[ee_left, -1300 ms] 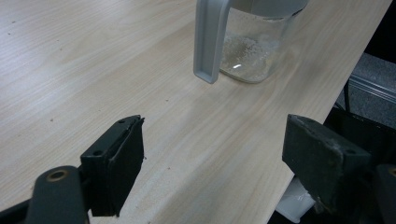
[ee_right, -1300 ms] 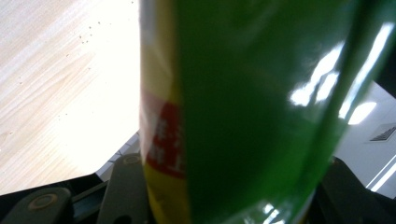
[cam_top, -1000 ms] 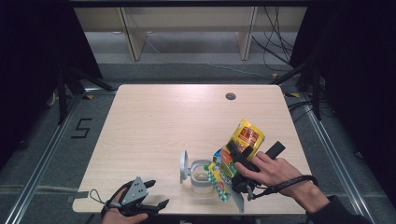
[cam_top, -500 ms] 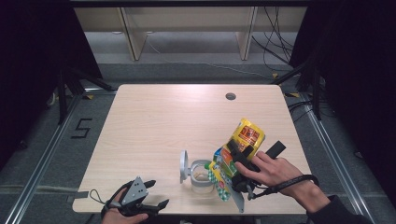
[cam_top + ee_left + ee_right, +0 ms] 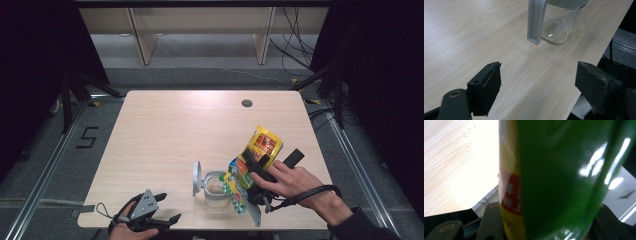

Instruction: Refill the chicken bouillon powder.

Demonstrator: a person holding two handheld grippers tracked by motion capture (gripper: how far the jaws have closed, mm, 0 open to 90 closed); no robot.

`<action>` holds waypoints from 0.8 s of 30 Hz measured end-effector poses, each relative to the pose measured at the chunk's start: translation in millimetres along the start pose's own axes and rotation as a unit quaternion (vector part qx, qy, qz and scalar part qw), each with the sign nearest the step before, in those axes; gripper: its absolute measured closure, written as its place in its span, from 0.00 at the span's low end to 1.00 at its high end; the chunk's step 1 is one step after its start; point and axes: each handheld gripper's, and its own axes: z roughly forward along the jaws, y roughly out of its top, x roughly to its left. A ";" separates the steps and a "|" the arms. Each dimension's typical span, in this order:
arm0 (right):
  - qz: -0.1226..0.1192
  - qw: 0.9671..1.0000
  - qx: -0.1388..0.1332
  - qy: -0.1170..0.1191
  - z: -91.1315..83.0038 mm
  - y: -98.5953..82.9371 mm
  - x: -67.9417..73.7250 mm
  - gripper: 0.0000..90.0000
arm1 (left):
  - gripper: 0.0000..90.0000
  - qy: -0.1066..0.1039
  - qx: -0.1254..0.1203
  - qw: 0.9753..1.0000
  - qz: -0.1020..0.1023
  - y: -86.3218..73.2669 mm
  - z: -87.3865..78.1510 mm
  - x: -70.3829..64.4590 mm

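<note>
A clear glass jar [image 5: 216, 189] stands near the table's front edge, its grey lid [image 5: 197, 178] flipped open to the left. It holds a little pale grain [image 5: 554, 26]. My right gripper [image 5: 256, 176] is shut on a yellow and green packet [image 5: 261, 148], which tilts down toward the jar's mouth. In the right gripper view the packet [image 5: 554, 175] sits close up between the jaws. My left gripper [image 5: 169, 207] rests open at the front left edge with nothing between its fingers. In its own view the left gripper [image 5: 539, 82] faces the jar [image 5: 560, 22] and the lid [image 5: 535, 22].
The wooden table [image 5: 200, 130] has a round cable hole [image 5: 246, 103] at the back right. The table's front edge [image 5: 589, 57] runs just right of the jar in the left gripper view. A shelf unit [image 5: 200, 30] stands beyond the table.
</note>
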 end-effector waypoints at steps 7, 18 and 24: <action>-0.002 1.000 0.000 0.001 0.0 0.1 -0.1 0.60 | 0.22 0.000 0.000 1.000 0.000 0.0 0.1 0.0; -0.003 1.000 0.002 0.000 -0.9 -0.9 1.2 0.60 | 0.22 0.001 0.000 1.000 0.000 0.0 0.0 0.0; -0.012 1.000 -0.003 -0.002 -0.8 -2.1 -1.1 0.60 | 0.22 0.006 0.013 1.000 0.015 0.3 -1.4 2.3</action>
